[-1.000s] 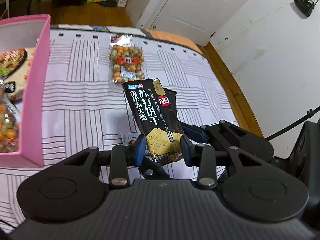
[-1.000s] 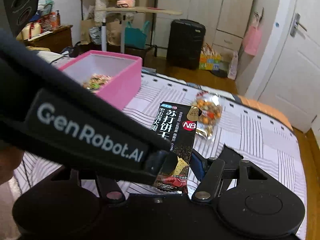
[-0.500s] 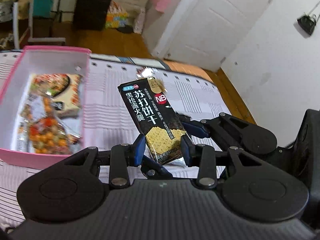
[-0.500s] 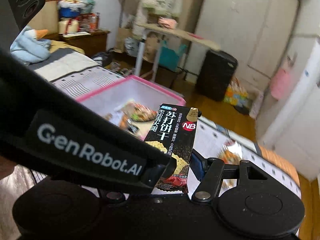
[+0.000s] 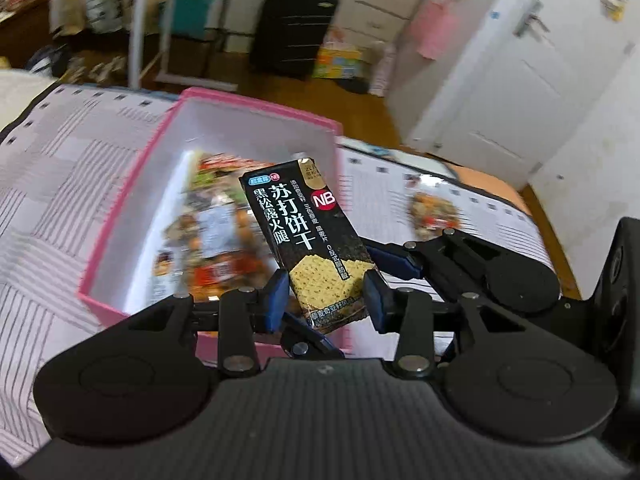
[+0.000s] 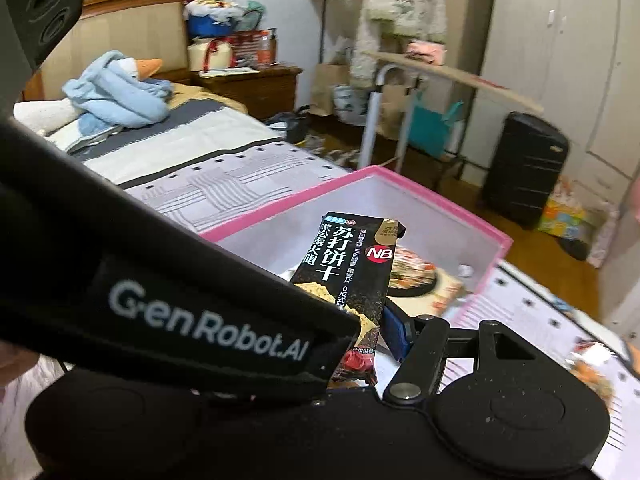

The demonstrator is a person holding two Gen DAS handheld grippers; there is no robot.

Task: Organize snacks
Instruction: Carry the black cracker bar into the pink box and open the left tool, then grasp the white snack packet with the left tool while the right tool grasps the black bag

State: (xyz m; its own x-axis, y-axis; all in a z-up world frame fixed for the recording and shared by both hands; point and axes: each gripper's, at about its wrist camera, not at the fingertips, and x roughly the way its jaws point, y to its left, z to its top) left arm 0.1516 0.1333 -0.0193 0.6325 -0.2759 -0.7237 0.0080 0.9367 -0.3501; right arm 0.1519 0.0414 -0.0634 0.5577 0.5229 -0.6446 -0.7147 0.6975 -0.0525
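Left wrist view first: the long black foil packet of soda crackers (image 5: pixel 310 236) stands tilted in the centre of the frame, its lower end between the blue pads of the left gripper (image 5: pixel 325 294). Those jaws are opening right now, and a sliver of daylight shows between the left pad and the packet's edge, so the pinch looks slack; I would not call it a firm clamp. The right gripper's (image 5: pixel 394 258) blue finger reaches in from the right of the frame against the packet's far side.

Right wrist view: the same packet (image 6: pixel 352 276) rises in the centre, with the right gripper (image 6: pixel 370 332) at its lower end. One blue pad (image 6: pixel 394 334) sits against its right edge; the other finger is hidden behind the left gripper's black body crossing the left of the frame, so I cannot tell whether that grip is tight.

Behind and below the packet sits the pink open-topped cardboard box (image 5: pixel 132 196), already holding a blurred heap of bright snack bags (image 5: pixel 216 236) on the striped bedsheet (image 5: pixel 44 184). A clear bag of mixed nuts (image 5: pixel 436 212) lies apart on the sheet at right of frame.

Handling, as I judge it: light and flat, with slick foil that slides easily. The crackers inside are brittle, so hard squeezing risks crumbs. Best hold is across the narrow width near one end, where the sealed edge gives purchase.
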